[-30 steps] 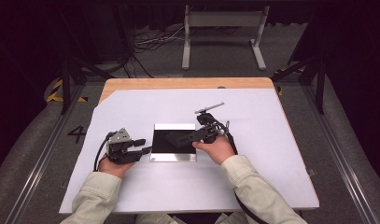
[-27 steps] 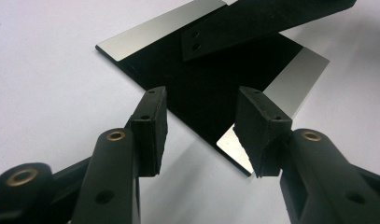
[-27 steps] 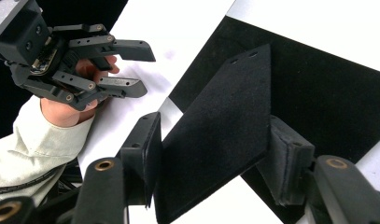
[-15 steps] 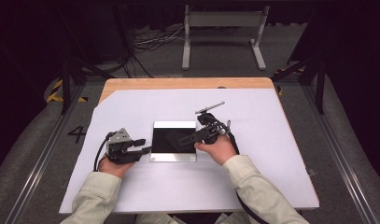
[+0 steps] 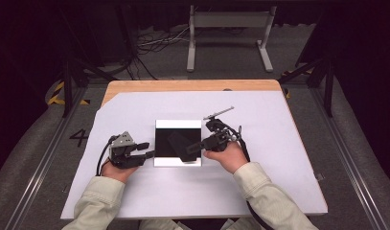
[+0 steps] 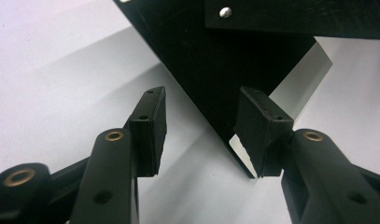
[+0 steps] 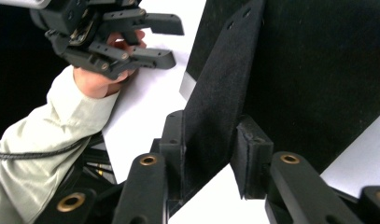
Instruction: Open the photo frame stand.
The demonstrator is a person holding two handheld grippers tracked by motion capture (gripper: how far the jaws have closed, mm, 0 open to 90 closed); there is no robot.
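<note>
A square picture frame (image 5: pixel 178 130) lies face down on the white sheet, black back up, pale rim around it. Its black felt stand leg (image 5: pixel 182 143) is lifted off the back. My right gripper (image 5: pixel 196 148) reaches in from the right. Its jaws have just been closing, and the leg (image 7: pixel 215 93) stands between the pads of the right gripper (image 7: pixel 208 154), which press on it. My left gripper (image 5: pixel 147 149) rests at the frame's lower left edge. In the left gripper view the left gripper (image 6: pixel 201 100) is open, its jaws either side of the frame's corner (image 6: pixel 215 70).
The white sheet (image 5: pixel 279 158) covers most of a wooden table (image 5: pixel 183 85). A grey metal stand (image 5: pixel 228 38) and cables lie on the floor behind. Floor rails run along both sides. The left gripper (image 7: pixel 171 37) and its hand are seen beyond the frame.
Both hands have stayed almost where they were. The right gripper's jaws have drawn closer together around the stand leg.
</note>
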